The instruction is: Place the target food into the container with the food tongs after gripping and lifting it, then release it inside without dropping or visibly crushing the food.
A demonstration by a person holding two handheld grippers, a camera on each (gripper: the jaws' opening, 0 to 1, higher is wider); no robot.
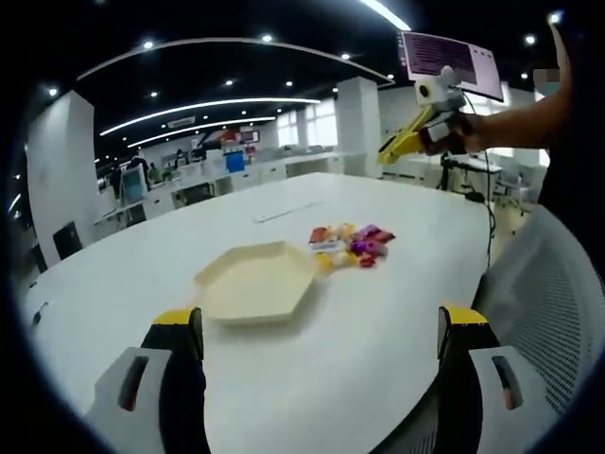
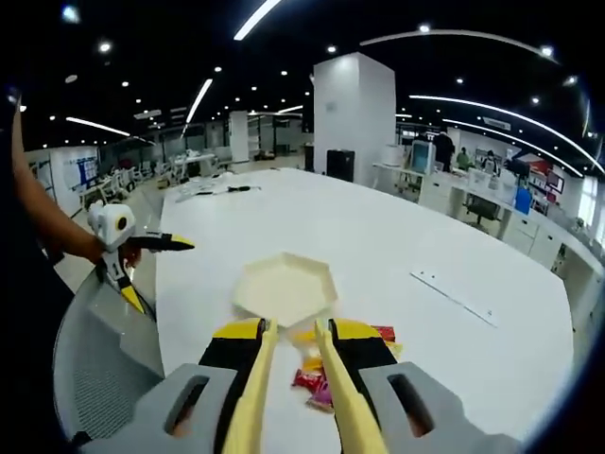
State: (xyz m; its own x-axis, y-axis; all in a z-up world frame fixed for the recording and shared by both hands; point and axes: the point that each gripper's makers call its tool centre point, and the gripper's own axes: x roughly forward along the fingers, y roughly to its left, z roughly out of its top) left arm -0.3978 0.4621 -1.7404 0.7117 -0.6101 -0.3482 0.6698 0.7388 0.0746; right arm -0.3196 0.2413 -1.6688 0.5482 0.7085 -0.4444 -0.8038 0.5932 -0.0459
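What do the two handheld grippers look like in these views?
Left gripper: black jaws with yellow tips on grey housings. Right gripper: black and yellow jaws on grey housings, fitted with pale yellow food tongs. Seen from the left gripper view, it carries a white round fitting on top.

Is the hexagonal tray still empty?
Empty: the hexagonal tray shows only bare cream floor; the wrapped snacks lie on the table beside it.

Empty cream hexagonal container (image 1: 253, 282) flat on white table, pile of bright wrapped snacks (image 1: 350, 245) just beside it.
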